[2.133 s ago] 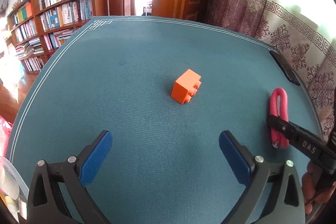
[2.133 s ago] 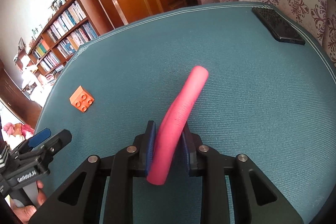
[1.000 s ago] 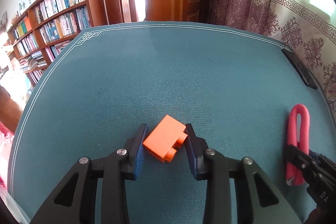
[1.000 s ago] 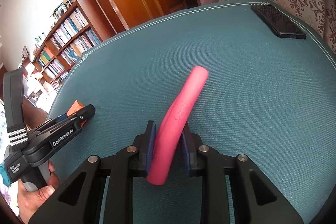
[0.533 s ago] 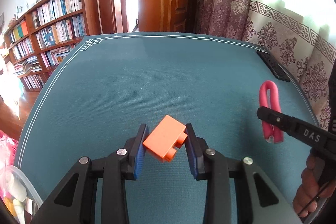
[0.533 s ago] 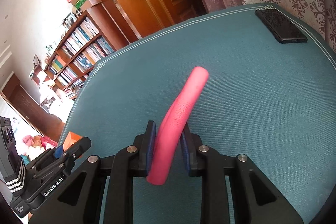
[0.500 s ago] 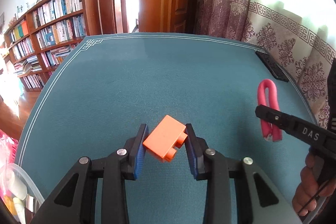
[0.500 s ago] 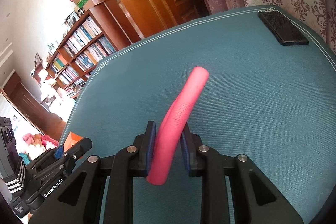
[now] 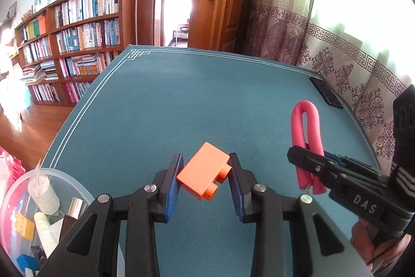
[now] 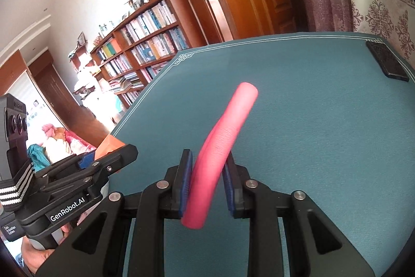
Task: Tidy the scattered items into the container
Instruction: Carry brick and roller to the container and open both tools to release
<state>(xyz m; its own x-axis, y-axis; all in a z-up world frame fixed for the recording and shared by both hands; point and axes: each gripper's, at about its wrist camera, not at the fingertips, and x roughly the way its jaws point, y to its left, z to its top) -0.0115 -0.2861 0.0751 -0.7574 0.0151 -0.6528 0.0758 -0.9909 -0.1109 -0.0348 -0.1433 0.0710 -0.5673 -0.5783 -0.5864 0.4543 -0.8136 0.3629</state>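
Two things are off the table (image 9: 181, 105) at this moment, one in each gripper. The left gripper (image 9: 205, 179) pinches an orange toy brick (image 9: 203, 174) between its blue pads, tilted, with its studs facing the right pad. The right gripper (image 10: 207, 179) is clamped on a pink foam tube (image 10: 220, 144) folded into a hairpin, gripped near the two loose ends with the bend pointing away.

The step in hand looks like the carry to the clear plastic container (image 9: 77, 186), which sits at the table's near left corner and already holds several small items. To do it well, I would bring the brick over the opening first, since the left gripper is the nearer one, lower it inside the rim and only then spread the pads, so the brick does not bounce out. The tube is springy and may unfold when released; it is best laid in low and lengthwise, and the two grippers should go in turn, not crowd the opening together.

Only the left wrist view shows the container and its contents, and that the tube is doubled over; from the right wrist it reads as a single curved rod. The right wrist view shows the left gripper from the side, with just a corner of the brick peeking out. A dark phone (image 10: 389, 62) lies at the far right edge in both.
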